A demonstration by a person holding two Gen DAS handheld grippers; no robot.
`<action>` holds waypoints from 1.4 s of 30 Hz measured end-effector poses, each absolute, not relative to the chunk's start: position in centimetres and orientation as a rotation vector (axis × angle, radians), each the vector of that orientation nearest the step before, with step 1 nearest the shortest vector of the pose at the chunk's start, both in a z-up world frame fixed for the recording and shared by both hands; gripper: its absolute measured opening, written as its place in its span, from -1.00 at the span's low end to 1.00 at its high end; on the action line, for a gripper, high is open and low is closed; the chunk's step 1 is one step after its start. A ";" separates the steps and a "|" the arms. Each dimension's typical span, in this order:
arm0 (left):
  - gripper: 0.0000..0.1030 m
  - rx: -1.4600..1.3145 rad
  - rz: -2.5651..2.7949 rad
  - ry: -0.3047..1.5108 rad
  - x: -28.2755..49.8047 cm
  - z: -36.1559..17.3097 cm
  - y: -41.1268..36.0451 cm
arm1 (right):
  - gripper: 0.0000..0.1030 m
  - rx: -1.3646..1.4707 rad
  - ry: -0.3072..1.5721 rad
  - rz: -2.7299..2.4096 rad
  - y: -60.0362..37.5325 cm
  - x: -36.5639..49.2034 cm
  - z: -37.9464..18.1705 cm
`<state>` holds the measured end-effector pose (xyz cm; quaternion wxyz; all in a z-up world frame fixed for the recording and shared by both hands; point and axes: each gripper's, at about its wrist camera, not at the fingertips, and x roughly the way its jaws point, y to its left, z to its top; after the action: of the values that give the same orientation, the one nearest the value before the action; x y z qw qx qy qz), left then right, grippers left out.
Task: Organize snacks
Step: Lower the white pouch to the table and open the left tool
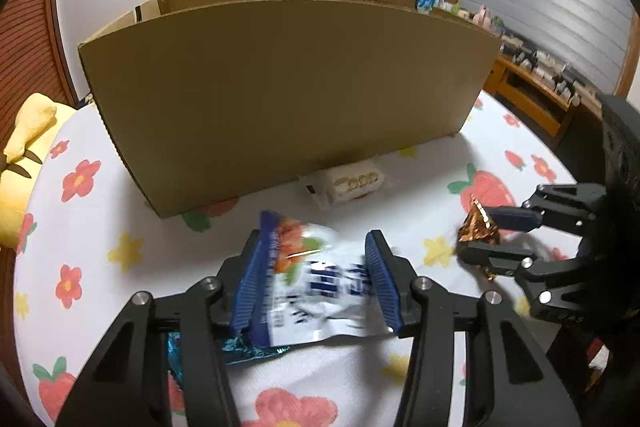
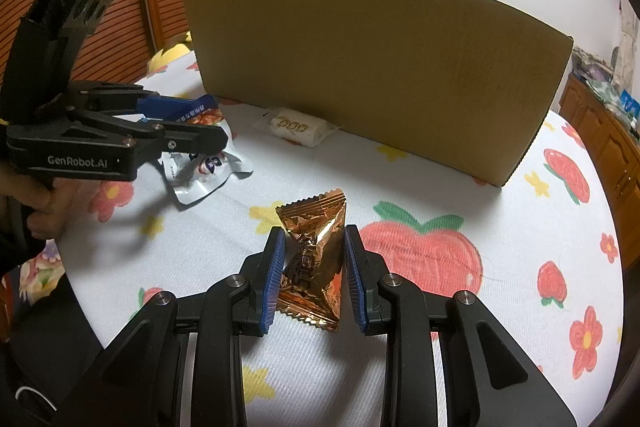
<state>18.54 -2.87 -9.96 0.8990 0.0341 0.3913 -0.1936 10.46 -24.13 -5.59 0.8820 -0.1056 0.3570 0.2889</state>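
copper foil packet (image 2: 314,259), lower centre of the right wrist view: long axis runs up-frame, serrated ends top and bottom, pinched between the right gripper (image 2: 314,273) pads. white-and-blue snack bag (image 1: 320,291), bottom centre of the left wrist view: crumpled, long axis roughly up-frame, clamped by the left gripper (image 1: 316,287). one small white packet (image 2: 296,127) lies against the cardboard box (image 2: 372,75). count: three snacks, one box, on the strawberry-print cloth (image 2: 520,267).

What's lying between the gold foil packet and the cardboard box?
Only bare floral tablecloth lies between the gold foil packet and the cardboard box, per the right wrist view; the white wrapped snack sits off left.
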 end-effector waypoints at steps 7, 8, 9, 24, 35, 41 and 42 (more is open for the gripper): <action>-0.01 0.102 -0.396 0.835 18.6 -11.0 -3.3 | -0.48 -0.220 0.743 0.602 -24.1 10.5 -5.6; -0.08 0.102 -0.398 0.829 18.5 -10.9 -3.3 | -0.48 -0.220 0.743 0.602 -24.2 10.5 -5.6; -0.12 0.101 -0.401 0.826 18.4 -10.9 -3.3 | -0.48 -0.220 0.743 0.602 -24.2 10.5 -5.6; -0.51 0.067 -0.365 0.835 17.3 -10.1 -1.9 | -0.48 -0.221 0.742 0.601 -24.1 10.5 -5.6; 0.00 0.185 -0.523 0.836 12.9 -9.2 -5.5 | -0.63 -0.169 0.756 0.582 -25.6 9.9 -5.2; 0.25 0.246 -0.533 0.871 12.8 -10.2 -6.7 | -0.63 -0.185 0.743 0.579 -25.5 9.0 -4.9; 0.28 0.253 -0.531 0.873 12.8 -10.4 -6.8 | -0.63 -0.187 0.741 0.578 -25.4 8.9 -4.9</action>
<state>12.83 -6.83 -10.35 0.8647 0.1209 0.4166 -0.2532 8.92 -25.42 -4.87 0.8875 -0.0901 0.3563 0.2782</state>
